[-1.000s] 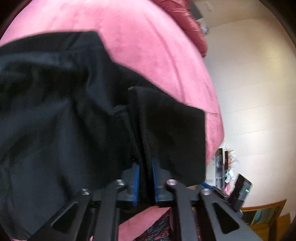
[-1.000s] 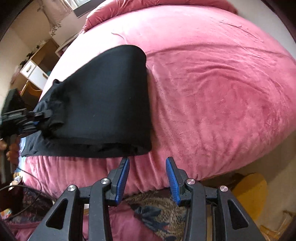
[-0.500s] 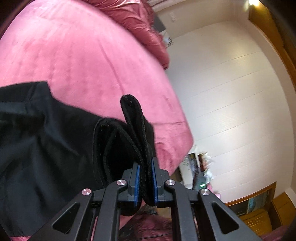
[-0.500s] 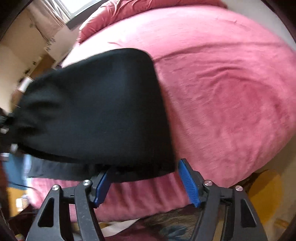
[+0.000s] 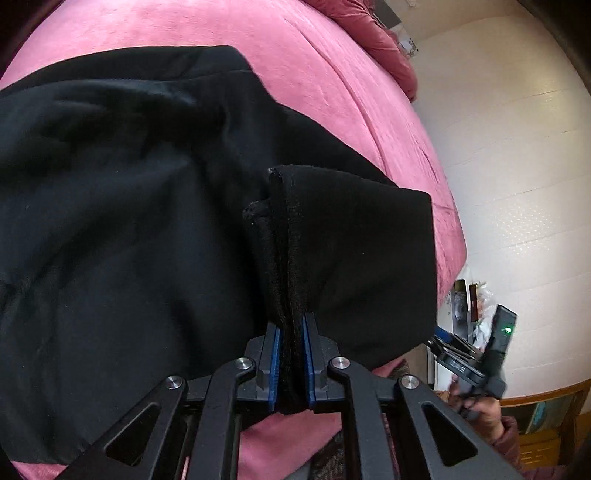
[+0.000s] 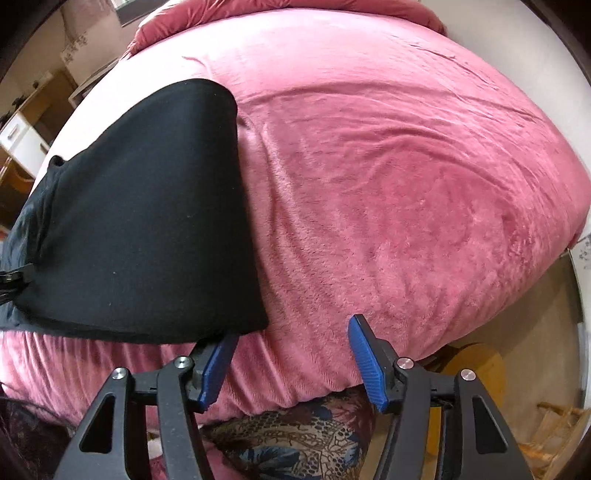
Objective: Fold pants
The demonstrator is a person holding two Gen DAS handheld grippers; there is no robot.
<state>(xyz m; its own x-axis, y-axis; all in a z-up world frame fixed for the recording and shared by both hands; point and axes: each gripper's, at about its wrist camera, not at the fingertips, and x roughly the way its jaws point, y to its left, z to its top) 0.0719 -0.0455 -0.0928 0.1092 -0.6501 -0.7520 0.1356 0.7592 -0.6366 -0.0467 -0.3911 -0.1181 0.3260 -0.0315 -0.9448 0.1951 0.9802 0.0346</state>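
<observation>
The black pants lie folded on a pink bed. My left gripper is shut on a bunched edge of the pants, which stands up between its blue pads. In the right wrist view the pants form a dark folded slab at the left of the bed. My right gripper is open and empty, just off the pants' near right corner at the bed's front edge. It also shows in the left wrist view at the lower right.
A patterned rug lies on the floor below the bed's edge. A yellow round stool stands at the lower right. Pillows sit at the bed's far end. A white drawer unit stands at the left.
My left gripper, still shut on the pants, has lowered the bunched edge back over the pants. My right gripper has drawn back off the near corner and stays open.
</observation>
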